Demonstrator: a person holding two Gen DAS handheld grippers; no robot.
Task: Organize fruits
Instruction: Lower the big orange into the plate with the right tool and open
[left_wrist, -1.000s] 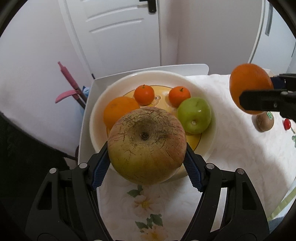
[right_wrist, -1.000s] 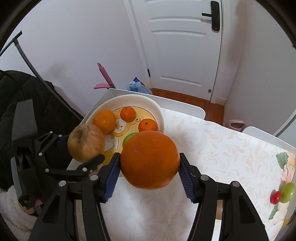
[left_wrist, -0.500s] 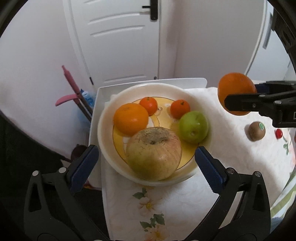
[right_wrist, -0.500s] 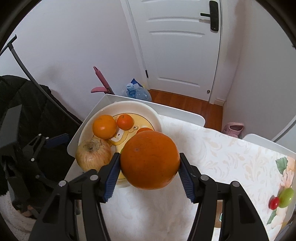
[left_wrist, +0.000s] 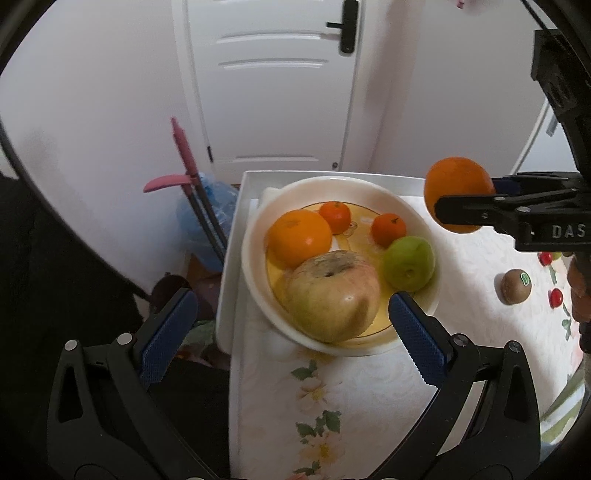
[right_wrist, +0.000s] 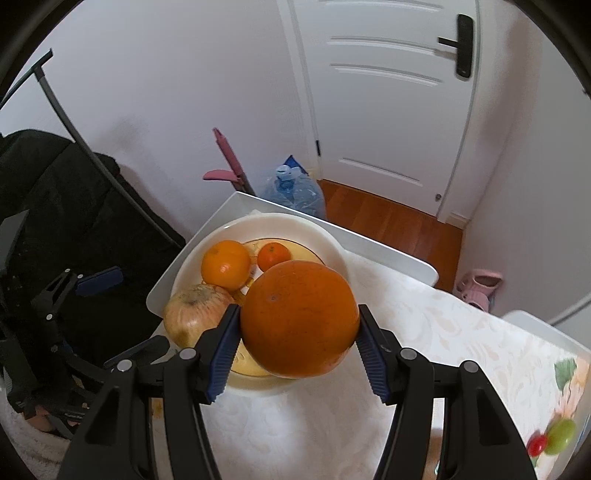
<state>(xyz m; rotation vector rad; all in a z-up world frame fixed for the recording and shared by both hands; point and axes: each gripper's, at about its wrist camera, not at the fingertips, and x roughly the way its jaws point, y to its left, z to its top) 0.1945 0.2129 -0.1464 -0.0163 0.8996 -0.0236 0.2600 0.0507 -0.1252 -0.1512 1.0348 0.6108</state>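
A white bowl with a yellow bottom holds a big russet apple, an orange, two tangerines and a green apple. My left gripper is open and empty, just short of the bowl's near rim. My right gripper is shut on a large orange and holds it in the air over the bowl's right side. That orange also shows in the left wrist view. A kiwi lies on the cloth to the right.
The bowl sits at the table's far left corner on a floral cloth. A water jug, a pink-handled tool and dark bags lie beyond the edge. Small red and green fruits lie far right.
My left gripper has let go of the russet apple into the bowl, opened wide and drawn back. My right gripper has carried the orange closer to the bowl.
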